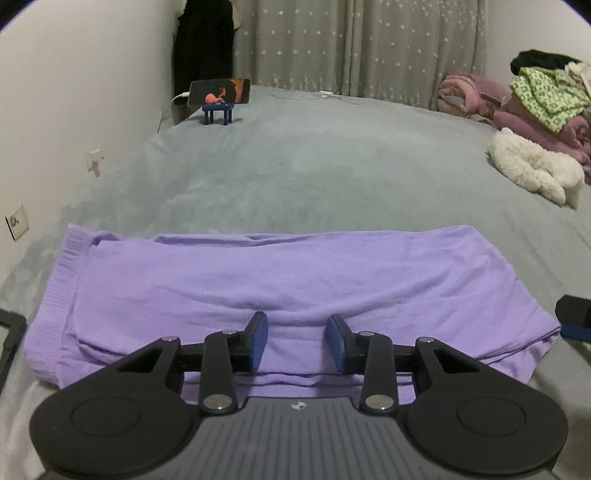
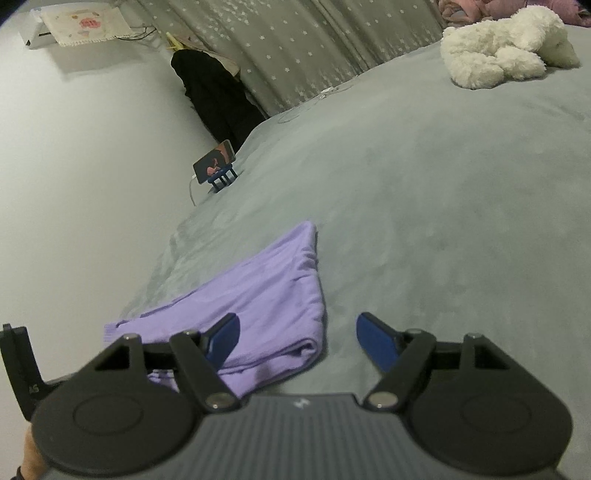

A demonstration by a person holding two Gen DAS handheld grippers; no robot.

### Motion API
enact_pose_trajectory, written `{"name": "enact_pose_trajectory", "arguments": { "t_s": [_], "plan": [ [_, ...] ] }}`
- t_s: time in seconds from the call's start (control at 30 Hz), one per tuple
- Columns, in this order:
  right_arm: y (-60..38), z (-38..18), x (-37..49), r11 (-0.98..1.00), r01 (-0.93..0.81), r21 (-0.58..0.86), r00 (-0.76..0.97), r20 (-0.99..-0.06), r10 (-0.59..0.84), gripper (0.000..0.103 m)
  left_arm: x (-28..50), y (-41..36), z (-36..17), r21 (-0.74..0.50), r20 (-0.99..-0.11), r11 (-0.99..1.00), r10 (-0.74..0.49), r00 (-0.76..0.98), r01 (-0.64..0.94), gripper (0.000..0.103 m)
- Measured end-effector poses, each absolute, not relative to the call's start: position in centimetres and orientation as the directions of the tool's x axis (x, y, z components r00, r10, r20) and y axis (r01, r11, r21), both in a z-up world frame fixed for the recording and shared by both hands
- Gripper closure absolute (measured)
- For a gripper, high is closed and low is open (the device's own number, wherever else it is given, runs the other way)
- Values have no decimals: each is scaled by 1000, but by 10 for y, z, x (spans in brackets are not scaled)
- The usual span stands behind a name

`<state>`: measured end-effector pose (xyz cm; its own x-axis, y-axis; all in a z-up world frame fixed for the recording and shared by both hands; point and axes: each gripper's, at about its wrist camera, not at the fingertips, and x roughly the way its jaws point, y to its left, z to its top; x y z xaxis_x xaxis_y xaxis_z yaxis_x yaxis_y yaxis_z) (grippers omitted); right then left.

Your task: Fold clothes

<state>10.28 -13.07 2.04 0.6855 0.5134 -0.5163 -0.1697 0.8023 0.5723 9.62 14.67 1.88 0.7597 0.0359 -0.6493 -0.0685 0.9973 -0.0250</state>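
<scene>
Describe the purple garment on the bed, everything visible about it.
The purple garment is a lilac, soft knit piece with a ribbed band along its left end. It lies flat on the grey bed cover, folded into a long strip of several layers, edges stacked at the near side, lightly wrinkled. The left gripper hovers open over its near edge; the right gripper stands open at its right end.

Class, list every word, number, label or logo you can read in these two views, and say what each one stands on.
"A6", faint: black part at the right view's left edge.
Small white logo, no letters: left gripper body; same on right gripper.
Phone screen: picture only.
Cloth on wall unit: pink print too blurred.
</scene>
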Motion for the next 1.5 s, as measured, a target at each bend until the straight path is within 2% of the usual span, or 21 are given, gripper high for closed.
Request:
{"name": "enact_pose_trajectory", "arguments": {
  "t_s": [0.13,0.53,0.7,0.73,0.8,1.03,1.2,1.37,1.5],
  "plan": [
    [-131,15,108,790,-177,587,686,-502,526,31,95,143,17,6,-646,998,48,762,-59,67],
    [-143,2,116,688,-150,710,665,-442,602,49,97,148,20,-30,-660,998,25,751,-59,67],
    [-143,-4,118,698,-106,708,660,-475,582,76,97,148,20,-33,-661,998,23,750,-59,67],
    [-142,-5,118,707,-99,701,661,-485,573,79,97,148,19,-33,-661,998,23,750,-59,67],
    [-140,-6,117,728,-82,680,665,-507,548,93,97,148,19,-31,-661,998,23,750,-58,67],
    [-132,17,106,766,-105,634,681,-515,520,94,97,152,21,-36,-667,998,16,745,-54,66],
    [-127,4,112,772,-75,631,652,-555,517,93,97,154,28,-45,-673,998,1,740,-43,66],
    [-127,1,112,763,-84,641,652,-543,528,88,92,155,52,-136,-647,990,-71,759,-23,66],
    [-130,-3,114,748,-80,659,647,-536,542,88,112,122,63,-163,-669,986,-142,729,42,66]
  ]
}}
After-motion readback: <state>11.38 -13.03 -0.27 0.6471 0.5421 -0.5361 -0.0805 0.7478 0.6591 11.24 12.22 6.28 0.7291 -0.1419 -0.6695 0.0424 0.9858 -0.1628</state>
